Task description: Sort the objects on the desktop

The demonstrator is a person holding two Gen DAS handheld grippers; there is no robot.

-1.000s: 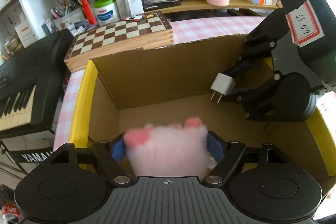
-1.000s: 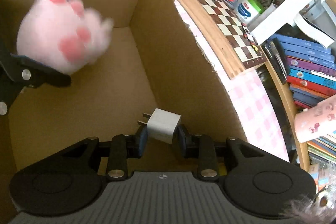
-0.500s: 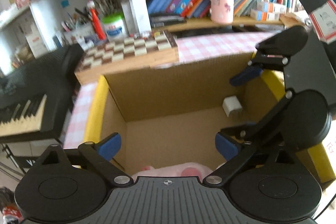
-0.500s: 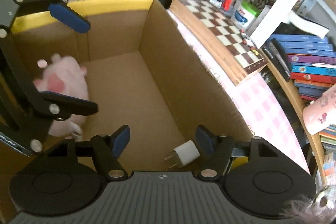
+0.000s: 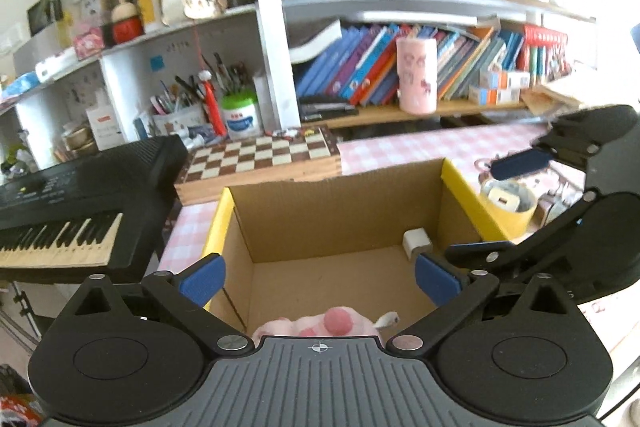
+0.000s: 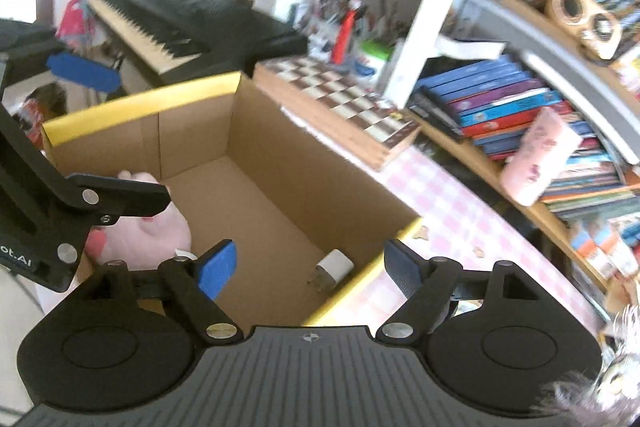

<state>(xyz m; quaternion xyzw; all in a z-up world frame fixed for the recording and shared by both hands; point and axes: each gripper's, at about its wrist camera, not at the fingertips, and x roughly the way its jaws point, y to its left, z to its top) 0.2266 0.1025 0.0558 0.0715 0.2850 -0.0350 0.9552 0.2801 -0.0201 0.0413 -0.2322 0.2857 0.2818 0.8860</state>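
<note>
**Desktop objects: two dropped in the box, both tongs empty**

Desktop objects from this round now sit inside the cardboard box (image 5: 320,227): the pink plush toy (image 6: 152,231) lies on the floor against the near wall, under your left gripper (image 5: 318,277), and the white charger plug (image 5: 416,243) rests in the far right corner, tipped against the wall. Your left gripper stands wide open with nothing between its pads. Your right gripper (image 6: 310,265) has just been opening, and its jaws are clear too, with the plug lying loose on the box floor below them.

Watch the crossing. Seen from the left wrist, the right gripper's lower finger sits just beside your left gripper's right pad, so pulling both hands out together could knock them into each other or clip the yellow-taped rim (image 5: 464,195).

More items seem to wait on the pink checked tabletop (image 5: 420,147) just beyond the box's right edge, among them a yellow tape roll (image 5: 508,211) with something pale inside it; that patch is blurred, so I can't name it. Reaching there with a low hand could catch the rim and shove the box toward the chessboard (image 5: 260,159).
</note>
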